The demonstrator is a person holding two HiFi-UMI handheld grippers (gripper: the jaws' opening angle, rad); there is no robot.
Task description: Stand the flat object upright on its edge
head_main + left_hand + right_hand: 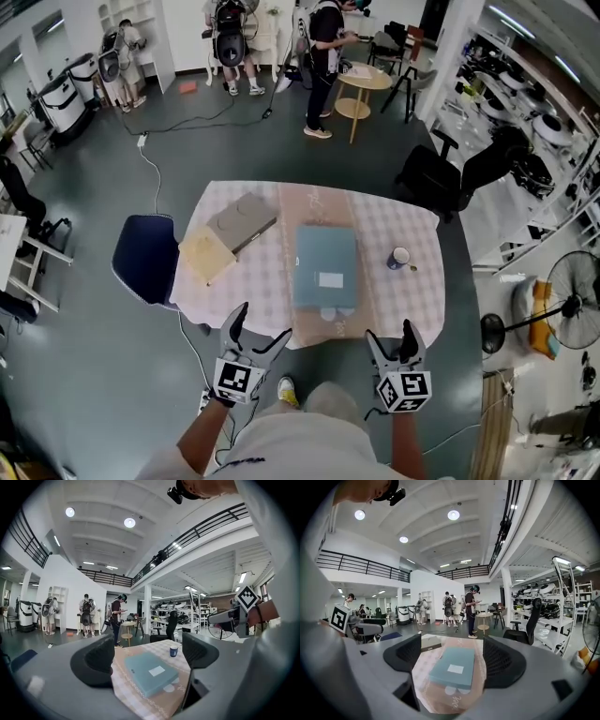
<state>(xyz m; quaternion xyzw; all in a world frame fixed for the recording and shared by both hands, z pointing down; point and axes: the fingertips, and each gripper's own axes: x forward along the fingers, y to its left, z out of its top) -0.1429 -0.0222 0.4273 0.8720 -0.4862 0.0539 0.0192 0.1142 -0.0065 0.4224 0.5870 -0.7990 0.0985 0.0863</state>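
— Workshop hall, people [323, 56] standing far back; nearer, a table [267, 291] under checked cloth. Head view?
— The teal flat box [325, 265] lies flat mid-table, long axis running away from the person, one short edge nearest. Off the near edge hover the left gripper [260, 330] and right gripper [392, 339], one either side of it, about equally near, neither touching. A cup [399, 258] is well to its right, a grey box [242, 221] and tan box [206, 253] to its left
— Left gripper view?
— Jaws wide apart, nothing between the pads. Box ahead, skewed rightward
— Right gripper view?
— Jaws spread, empty. Box dead ahead, short edge square-on. Judgement: right is better aligned; tipping it onto a long edge needs both grippers at the flanks
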